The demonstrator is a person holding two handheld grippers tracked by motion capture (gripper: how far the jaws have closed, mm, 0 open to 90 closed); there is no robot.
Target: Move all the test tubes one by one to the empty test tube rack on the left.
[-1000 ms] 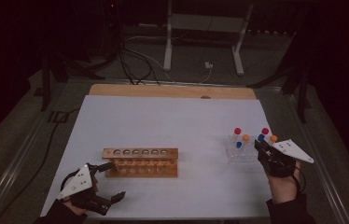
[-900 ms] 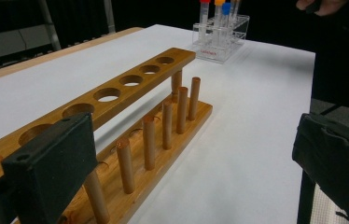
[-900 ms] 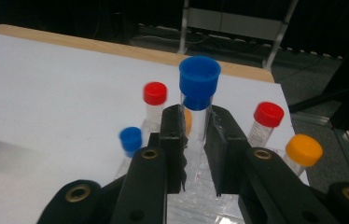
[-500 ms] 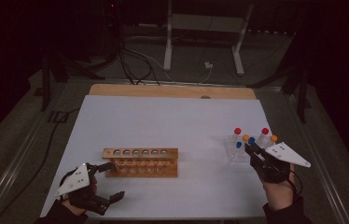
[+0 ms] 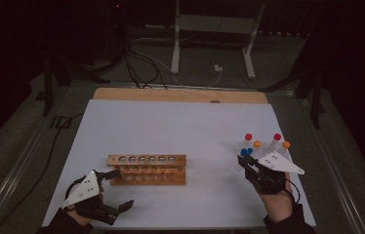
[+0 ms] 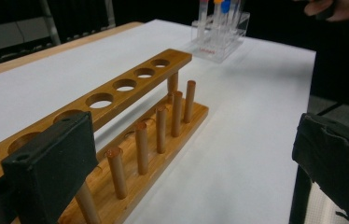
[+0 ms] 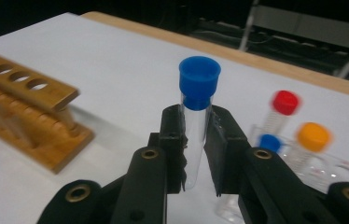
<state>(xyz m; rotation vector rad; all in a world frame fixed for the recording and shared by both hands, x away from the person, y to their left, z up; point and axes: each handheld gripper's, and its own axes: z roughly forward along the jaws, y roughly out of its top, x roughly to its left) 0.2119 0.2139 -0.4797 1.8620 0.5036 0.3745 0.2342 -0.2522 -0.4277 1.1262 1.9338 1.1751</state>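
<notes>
My right gripper (image 7: 195, 140) is shut on a clear test tube with a blue cap (image 7: 196, 116), held upright just below its cap. In the high view the right gripper (image 5: 243, 160) hangs just left of the clear plastic tube stand (image 5: 263, 146), with the blue-capped tube (image 5: 245, 152) at its tip. The wooden rack (image 5: 146, 168) with a row of round holes lies at the middle left, and none of its holes hold anything. My left gripper (image 5: 122, 187) stands open by the rack's left end; one pad (image 6: 51, 163) is next to the rack (image 6: 130, 107).
The clear stand holds tubes with a red cap (image 7: 284, 102), an orange cap (image 7: 313, 136) and a blue cap (image 7: 269, 142). The white table sheet (image 5: 180, 126) ends at a wooden strip at the back. Metal stand legs and cables lie on the floor beyond.
My right gripper has moved left, away from the clear stand, carrying the blue-capped tube. The left gripper has stayed in place.
</notes>
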